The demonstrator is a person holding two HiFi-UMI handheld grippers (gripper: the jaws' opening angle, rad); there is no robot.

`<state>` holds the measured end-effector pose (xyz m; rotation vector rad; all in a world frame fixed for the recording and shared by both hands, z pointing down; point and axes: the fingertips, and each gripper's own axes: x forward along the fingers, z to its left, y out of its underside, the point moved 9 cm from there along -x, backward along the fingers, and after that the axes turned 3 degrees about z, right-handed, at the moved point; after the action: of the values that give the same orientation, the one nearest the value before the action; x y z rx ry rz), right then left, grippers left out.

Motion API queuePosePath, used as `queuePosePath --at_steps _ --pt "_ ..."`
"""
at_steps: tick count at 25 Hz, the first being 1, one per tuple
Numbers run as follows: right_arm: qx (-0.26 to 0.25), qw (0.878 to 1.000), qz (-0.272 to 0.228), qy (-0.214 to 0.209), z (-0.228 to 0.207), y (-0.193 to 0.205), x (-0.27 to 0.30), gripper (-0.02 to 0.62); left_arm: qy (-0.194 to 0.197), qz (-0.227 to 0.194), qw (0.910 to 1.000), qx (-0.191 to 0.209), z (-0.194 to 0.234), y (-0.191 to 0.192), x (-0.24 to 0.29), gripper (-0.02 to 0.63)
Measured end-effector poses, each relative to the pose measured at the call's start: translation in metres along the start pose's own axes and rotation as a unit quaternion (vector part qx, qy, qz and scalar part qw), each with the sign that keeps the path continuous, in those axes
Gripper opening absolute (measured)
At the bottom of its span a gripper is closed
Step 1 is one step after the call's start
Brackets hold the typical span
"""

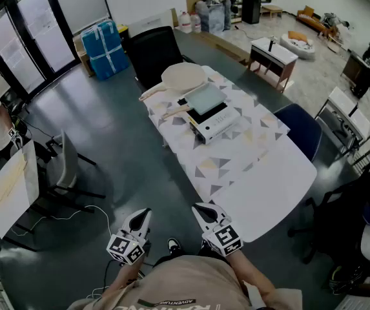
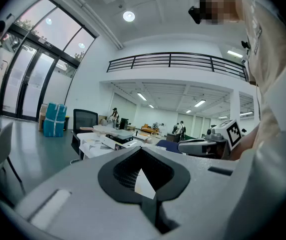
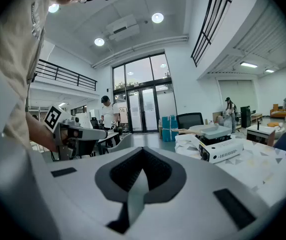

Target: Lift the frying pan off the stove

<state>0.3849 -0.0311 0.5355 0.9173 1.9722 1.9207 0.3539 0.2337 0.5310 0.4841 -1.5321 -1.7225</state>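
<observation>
Hovering beside the "ADVENTURE" shirt [image 1: 172,288], left gripper [image 1: 144,212] and right gripper [image 1: 199,208] have fingers [image 3: 73,204] together, empty.

Dark glossy floor [image 1: 107,147] all round, tall glass doors [image 1: 17,37] far left, blue boxes [image 1: 107,47] near them, black office chair [image 1: 154,53] at the far end of the long white surface [image 1: 288,173], blue chair [image 1: 303,129] on its right, railed balcony [image 2: 175,60] overhead, round ceiling lights [image 2: 128,16] glowing

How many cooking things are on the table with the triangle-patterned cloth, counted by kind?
Frying pans: 2, the round cream pan with wooden handle and the square grey pan with wooden handle
Stoves: 1, the white boxy portable stove
Total: 3
</observation>
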Motion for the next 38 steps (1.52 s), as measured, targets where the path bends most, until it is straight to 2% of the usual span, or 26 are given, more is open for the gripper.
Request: queuePosePath --at_steps 8,19,27,38 --pt "-0.008 1.000 -0.013 0.007 -0.002 -0.011 0.008 -0.006 0.005 -0.010 0.9999 0.009 0.012 -0.009 0.002 0.000" --pt "-0.014 1.000 0.016 -0.002 0.014 -0.008 0.026 -0.006 0.022 -0.013 0.9997 0.005 0.031 -0.009 -0.004 0.000" --pt "-0.007 0.999 0.036 -0.002 0.033 -0.009 0.057 -0.006 0.030 -0.003 0.9995 -0.011 0.065 0.002 -0.019 0.000" --pt "0.001 1.000 0.030 0.004 0.054 -0.020 0.116 -0.006 0.047 0.012 0.9986 -0.020 0.118 0.008 -0.018 0.000"
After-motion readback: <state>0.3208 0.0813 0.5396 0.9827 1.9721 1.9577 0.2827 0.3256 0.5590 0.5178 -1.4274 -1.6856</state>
